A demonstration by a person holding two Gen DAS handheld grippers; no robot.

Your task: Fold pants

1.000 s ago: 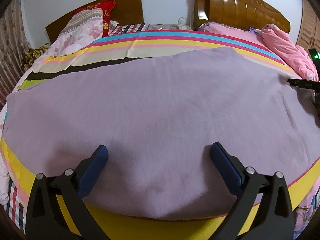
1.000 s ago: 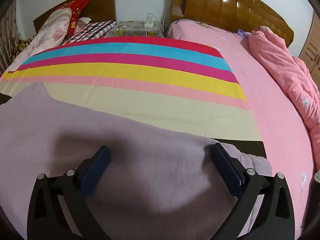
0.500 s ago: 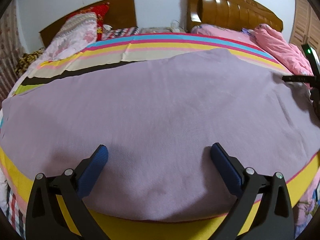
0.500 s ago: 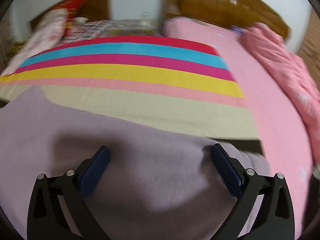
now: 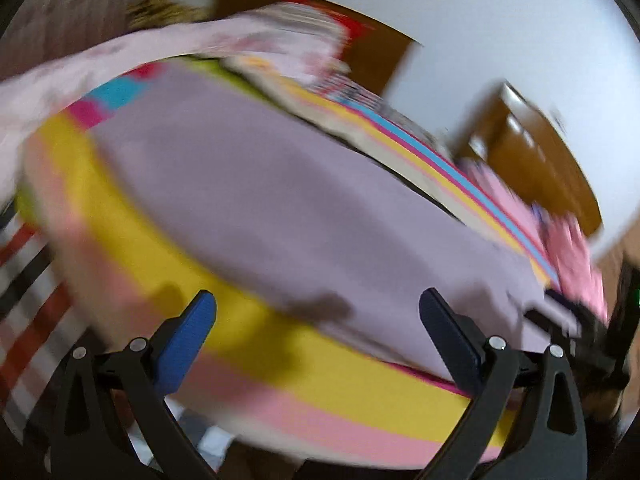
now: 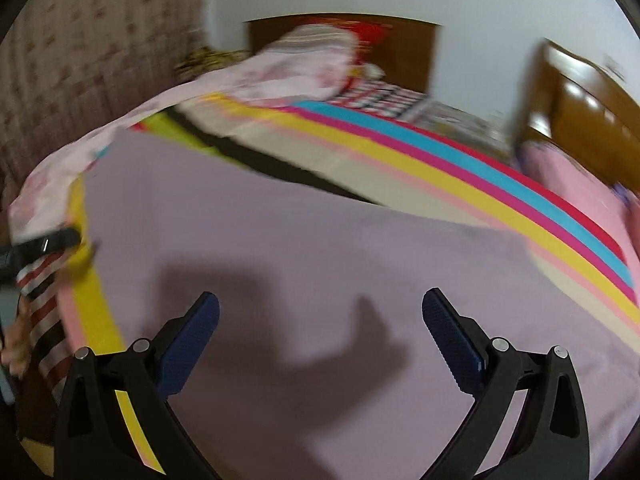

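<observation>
While the lilac pants lie spread flat on the striped bed, filling the right view's centre toward 9 o'clock, both grippers' jaws gape empty, so all folding remains.

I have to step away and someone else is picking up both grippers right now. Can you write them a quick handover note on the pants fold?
Left gripper: open, empty, at the near edge of the bed, over the yellow stripe beside the cloth. This view is motion-blurred.
Right gripper: open, empty, above the cloth.
Lilac pants: spread flat across the striped blanket, with no fold visible.
Done: the pants are laid out flat.
Left: grip an edge with each gripper and make all the folds.
</observation>
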